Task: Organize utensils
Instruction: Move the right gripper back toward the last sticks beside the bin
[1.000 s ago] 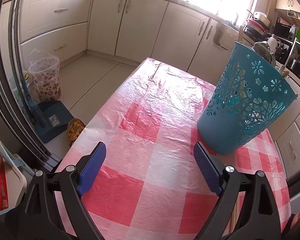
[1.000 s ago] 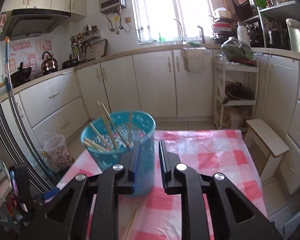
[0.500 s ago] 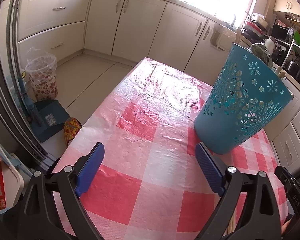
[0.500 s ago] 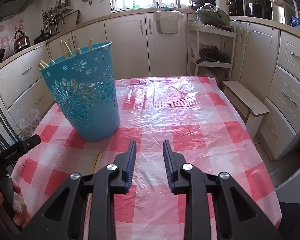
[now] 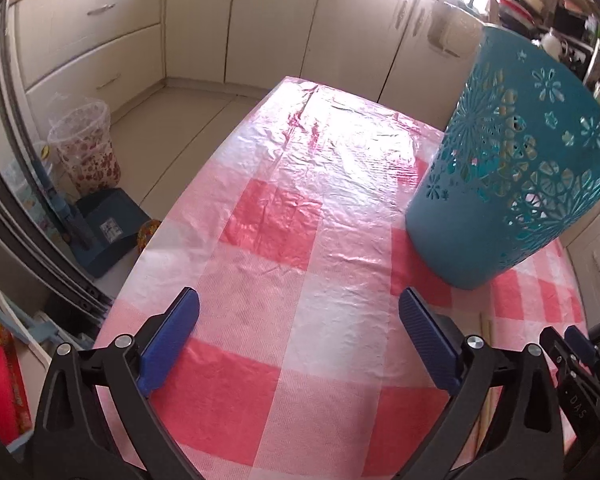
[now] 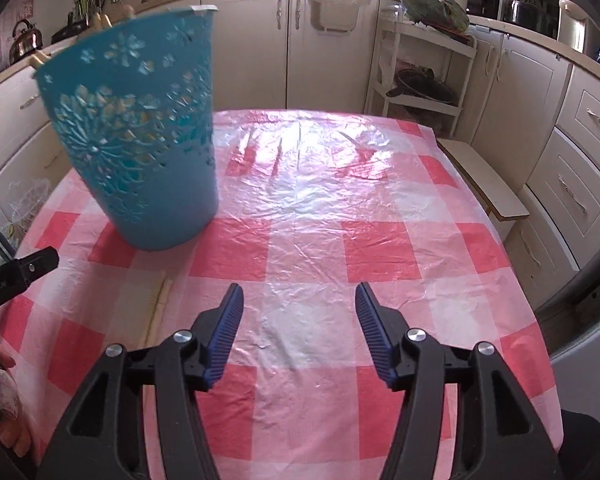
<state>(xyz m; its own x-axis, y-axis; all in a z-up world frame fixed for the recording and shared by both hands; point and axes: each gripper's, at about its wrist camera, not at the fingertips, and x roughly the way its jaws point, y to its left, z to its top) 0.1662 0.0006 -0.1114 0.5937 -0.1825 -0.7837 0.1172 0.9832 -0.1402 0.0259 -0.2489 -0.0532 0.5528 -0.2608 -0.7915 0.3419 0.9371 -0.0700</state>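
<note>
A teal perforated basket stands upright on the red-and-white checked tablecloth; wooden chopstick tips stick out above its rim in the right wrist view, where the basket is at the left. A pair of wooden chopsticks lies on the cloth in front of the basket, left of my right gripper; it also shows in the left wrist view. My left gripper is open and empty low over the cloth. My right gripper is open and empty, over the cloth.
Cream kitchen cabinets ring the table. A floral waste bin and a blue dustpan stand on the floor at the left. A wooden stool and a white rack stand off the table's right and far edges.
My right gripper has dropped from above the basket to low over the cloth and its jaws have opened wide. My left gripper stayed open and shifted slightly.
</note>
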